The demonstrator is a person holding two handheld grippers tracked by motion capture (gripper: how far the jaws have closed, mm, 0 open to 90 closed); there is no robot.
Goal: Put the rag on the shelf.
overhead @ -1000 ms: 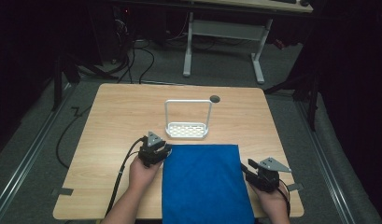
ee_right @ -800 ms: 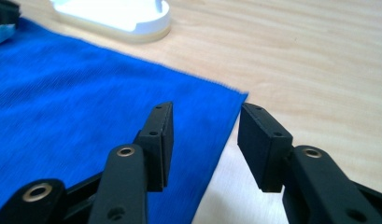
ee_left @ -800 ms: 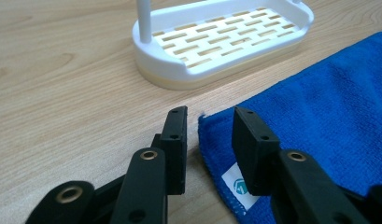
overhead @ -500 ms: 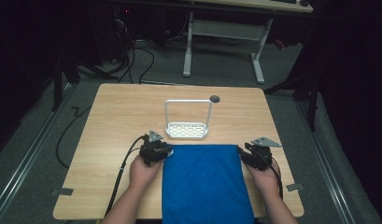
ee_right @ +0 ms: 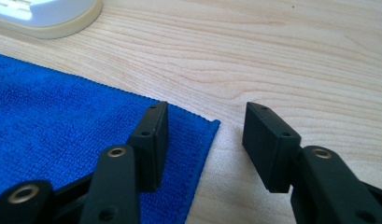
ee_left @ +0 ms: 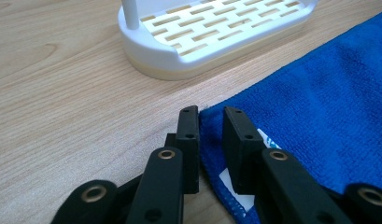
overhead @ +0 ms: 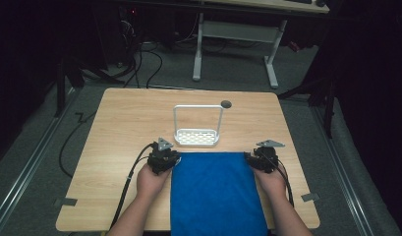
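A blue cloth [overhead: 213, 191] lies flat on the wooden table [overhead: 129, 123] and hangs over its near edge. My left gripper [overhead: 171, 160] rests at the cloth's far left corner. In the left gripper view the gripper [ee_left: 212, 112] has just been closing; its jaws stand narrowly apart astride the cloth [ee_left: 319, 102] edge, and a gap still shows. My right gripper [overhead: 250, 158] sits at the far right corner. In the right gripper view the gripper [ee_right: 207, 106] has just been opening and is wide open, one jaw over the cloth [ee_right: 62, 116], the other over bare wood.
A white slotted rack [overhead: 197, 136] with a tall wire loop stands just beyond the cloth's far edge, close to both grippers [ee_left: 216, 32] [ee_right: 48, 18]. A dark round hole [overhead: 226, 104] marks the table behind it. A cable [overhead: 127, 187] trails from the left gripper.
My right gripper has moved away from me along the cloth's right edge to its far right corner. The left hand has kept its place.
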